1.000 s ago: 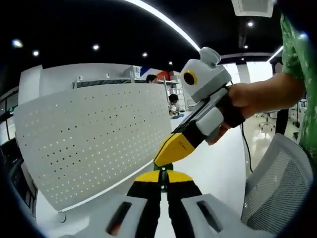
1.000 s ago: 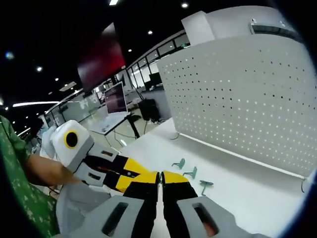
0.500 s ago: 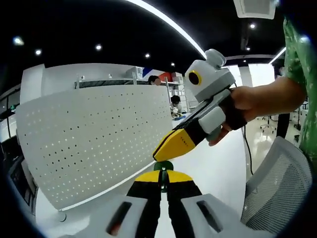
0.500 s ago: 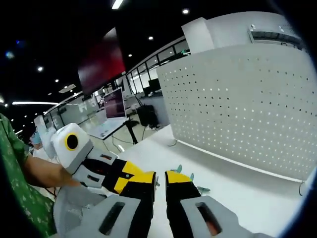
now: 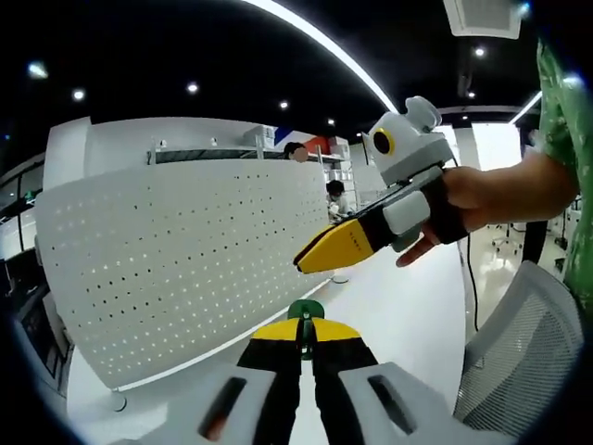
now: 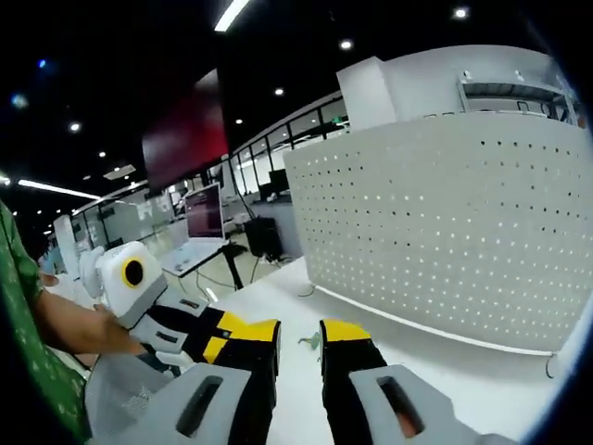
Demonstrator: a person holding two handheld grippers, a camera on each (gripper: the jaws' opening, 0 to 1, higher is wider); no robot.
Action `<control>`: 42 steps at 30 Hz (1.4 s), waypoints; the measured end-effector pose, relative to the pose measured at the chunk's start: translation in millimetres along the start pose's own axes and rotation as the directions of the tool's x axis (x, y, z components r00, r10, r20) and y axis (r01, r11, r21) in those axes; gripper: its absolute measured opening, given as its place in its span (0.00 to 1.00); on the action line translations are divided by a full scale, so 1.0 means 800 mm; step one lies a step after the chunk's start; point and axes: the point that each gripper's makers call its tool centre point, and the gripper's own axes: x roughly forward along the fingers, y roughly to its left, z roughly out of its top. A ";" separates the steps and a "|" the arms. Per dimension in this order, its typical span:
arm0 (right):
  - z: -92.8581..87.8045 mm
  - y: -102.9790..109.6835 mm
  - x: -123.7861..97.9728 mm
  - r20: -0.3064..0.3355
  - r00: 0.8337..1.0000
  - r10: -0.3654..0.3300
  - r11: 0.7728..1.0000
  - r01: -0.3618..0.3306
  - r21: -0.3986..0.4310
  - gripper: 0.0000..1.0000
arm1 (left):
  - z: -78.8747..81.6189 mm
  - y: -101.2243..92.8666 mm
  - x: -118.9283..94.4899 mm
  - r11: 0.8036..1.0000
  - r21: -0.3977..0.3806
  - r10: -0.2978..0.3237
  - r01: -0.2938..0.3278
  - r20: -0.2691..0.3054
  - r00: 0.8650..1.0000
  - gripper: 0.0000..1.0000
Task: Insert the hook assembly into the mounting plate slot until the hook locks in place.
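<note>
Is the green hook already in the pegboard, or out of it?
Out. The green hook sits pinched at the left gripper tips, clear of the white pegboard; the right gripper is open.

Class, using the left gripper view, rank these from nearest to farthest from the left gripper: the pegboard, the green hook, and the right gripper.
1. Green hook: pinched at the left gripper tips.
2. Right gripper: just above and right of the tips, held by a hand.
3. Pegboard: upright on the table, behind and to the left.
</note>
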 end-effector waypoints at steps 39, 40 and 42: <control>0.032 -0.004 -0.076 0.146 0.985 -0.088 0.980 0.113 -0.167 0.72 | 0.030 0.119 -0.066 0.966 -0.095 0.247 -0.242 0.040 0.968 0.03; 0.034 -0.001 -0.077 0.152 0.985 -0.078 0.981 0.102 -0.163 0.74 | 0.032 0.124 -0.068 0.963 -0.097 0.257 -0.253 0.042 0.965 0.03; 0.036 0.005 -0.080 0.164 0.985 -0.055 0.985 0.080 -0.152 0.78 | 0.037 0.132 -0.070 0.960 -0.098 0.269 -0.264 0.047 0.962 0.03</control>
